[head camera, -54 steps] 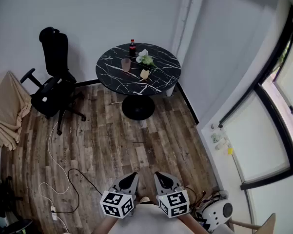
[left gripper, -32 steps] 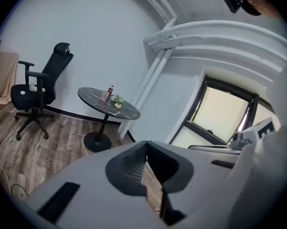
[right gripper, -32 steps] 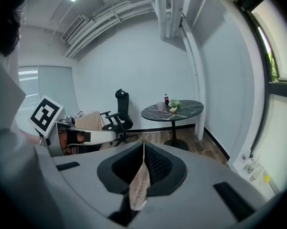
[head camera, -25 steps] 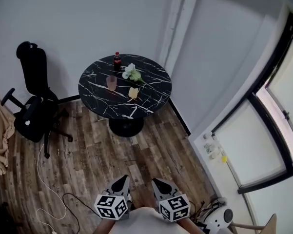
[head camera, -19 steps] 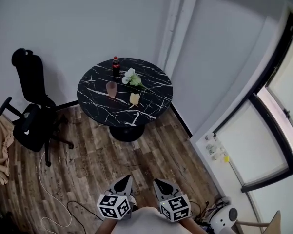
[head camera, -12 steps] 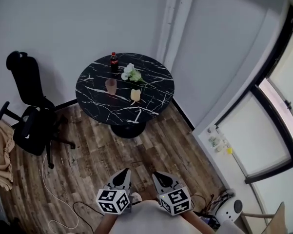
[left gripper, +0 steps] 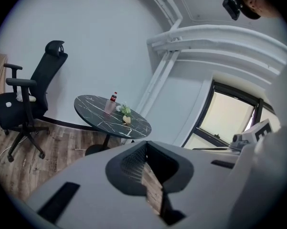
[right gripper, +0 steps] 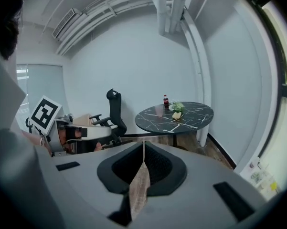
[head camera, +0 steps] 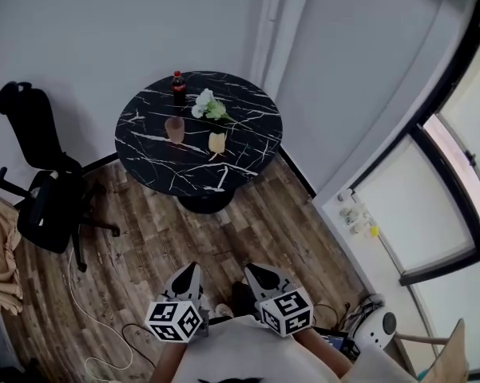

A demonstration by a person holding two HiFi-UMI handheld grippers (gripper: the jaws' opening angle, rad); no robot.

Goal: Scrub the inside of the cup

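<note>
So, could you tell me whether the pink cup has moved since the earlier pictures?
No. The cup stands where it did on the table, just below the bottle and left of the flowers; only the view shifted.

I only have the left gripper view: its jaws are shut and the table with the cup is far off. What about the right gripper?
Observer: The right gripper is shut too, with nothing in it.
Operator: Anything on the floor to our right?
Observer: Yes. The head view shows a white round device on the floor, near the window.
Operator: Anything else by that window?
Observer: A few small items stand on the white ledge along it, and one is yellow.
</note>
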